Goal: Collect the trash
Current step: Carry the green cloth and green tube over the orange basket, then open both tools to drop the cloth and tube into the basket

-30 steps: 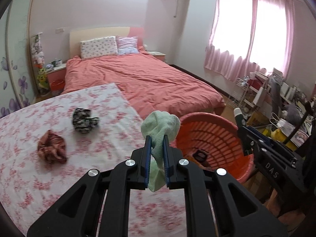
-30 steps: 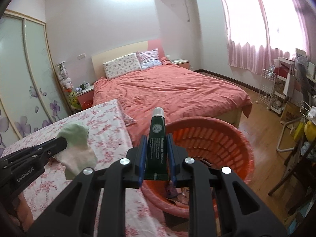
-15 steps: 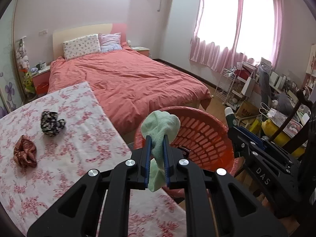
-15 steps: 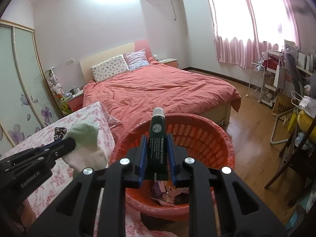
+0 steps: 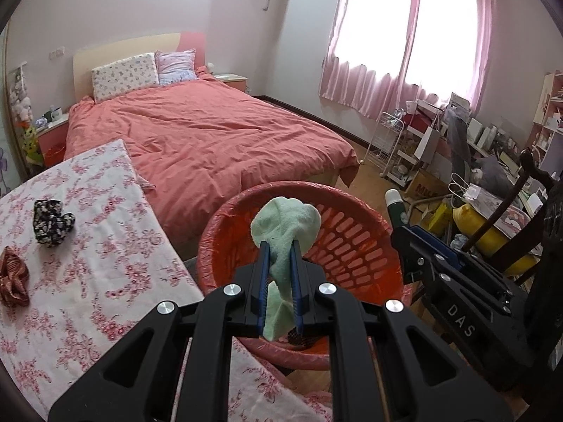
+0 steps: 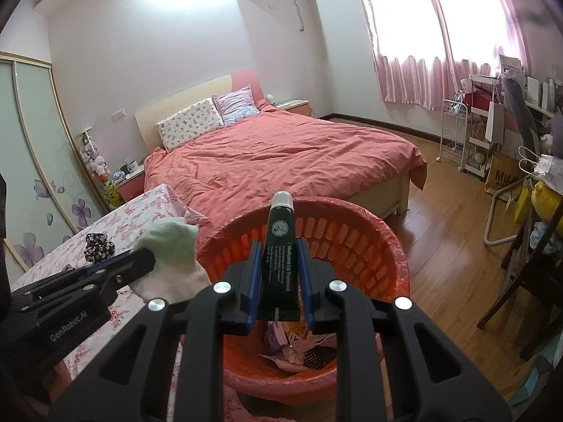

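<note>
The dark green tube (image 6: pixel 280 262) stands clamped between the blue pads of the right gripper (image 6: pixel 279 277), its silver-white cap at the far end and its crimped tail towards the camera, so the long axis runs away along the fingers and the cap points forward over the red basket (image 6: pixel 394 263). Just to its left, the pale green sock (image 5: pixel 285 227) is pinched in the left gripper (image 5: pixel 280 274); its bunched end bulges out past the fingertips on the far side and a limp tail hangs down between the jaws on the near side, so its length too lies roughly along the fingers. Both pieces hang above the open mouth of the basket, which already holds some crumpled wrappers at the bottom. The step in hand looks like the drop: both items have been carried to the bin and neither is released yet. The next move likely calls for opening each pair of jaws while they sit inside the rim; the sock may cling to the pads and need a small shake. To the left, on the flowered tablecloth (image 5: pixel 105 246), a black patterned bundle (image 5: pixel 52 222) and a reddish striped bundle (image 5: pixel 13 283) lie well apart from the basket, probably awaiting collection.
</note>
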Available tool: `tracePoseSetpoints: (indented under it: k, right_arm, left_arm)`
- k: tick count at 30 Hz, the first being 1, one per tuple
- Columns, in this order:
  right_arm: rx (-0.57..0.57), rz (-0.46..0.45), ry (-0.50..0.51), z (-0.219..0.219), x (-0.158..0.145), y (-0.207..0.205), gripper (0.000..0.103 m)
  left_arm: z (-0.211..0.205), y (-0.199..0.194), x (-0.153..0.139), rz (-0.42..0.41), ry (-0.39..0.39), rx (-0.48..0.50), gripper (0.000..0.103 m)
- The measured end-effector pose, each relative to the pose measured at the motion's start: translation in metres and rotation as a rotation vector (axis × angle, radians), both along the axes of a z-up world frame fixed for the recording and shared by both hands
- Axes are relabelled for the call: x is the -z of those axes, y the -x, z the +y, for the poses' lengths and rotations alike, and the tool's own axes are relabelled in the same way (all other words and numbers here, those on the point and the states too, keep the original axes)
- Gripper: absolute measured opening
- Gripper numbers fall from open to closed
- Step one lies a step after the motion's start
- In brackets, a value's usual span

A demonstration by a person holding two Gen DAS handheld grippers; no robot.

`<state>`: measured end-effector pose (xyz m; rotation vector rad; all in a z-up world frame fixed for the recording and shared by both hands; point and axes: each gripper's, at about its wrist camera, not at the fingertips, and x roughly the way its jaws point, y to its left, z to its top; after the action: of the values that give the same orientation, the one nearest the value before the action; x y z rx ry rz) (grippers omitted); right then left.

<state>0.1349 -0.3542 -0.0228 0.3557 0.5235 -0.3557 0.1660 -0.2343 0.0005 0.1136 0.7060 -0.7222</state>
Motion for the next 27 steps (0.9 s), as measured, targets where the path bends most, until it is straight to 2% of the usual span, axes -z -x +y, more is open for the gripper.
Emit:
tracePoseSetpoints:
  k: [16,17,19,20,27]
  right_arm:
    - [0.01,0.015,-0.038,-0.017,0.013,-0.013,0.022]
    - [0.009,0.015,-0.044,-0.018,0.014,-0.014,0.022]
    - [0.014,0.014,-0.05,-0.02,0.015,-0.016,0.031]
    - [0.017,0.013,-0.052,-0.02,0.015,-0.016,0.032]
    - [0.035,0.014,-0.035,-0.019,0.015,-0.011,0.04]
  left_arm:
    - [-0.02,-0.009,0.019,0.054,-0.025,0.012,0.012]
    - [-0.019,-0.01,0.02,0.061,-0.026,0.009,0.014]
    - [-0.019,-0.012,0.021,0.065,-0.029,0.001,0.033]
    - [-0.017,-0.013,0.022,0.065,-0.029,-0.007,0.038]
    - [0.002,-0.019,0.024,0.057,-0.057,-0.064,0.043]
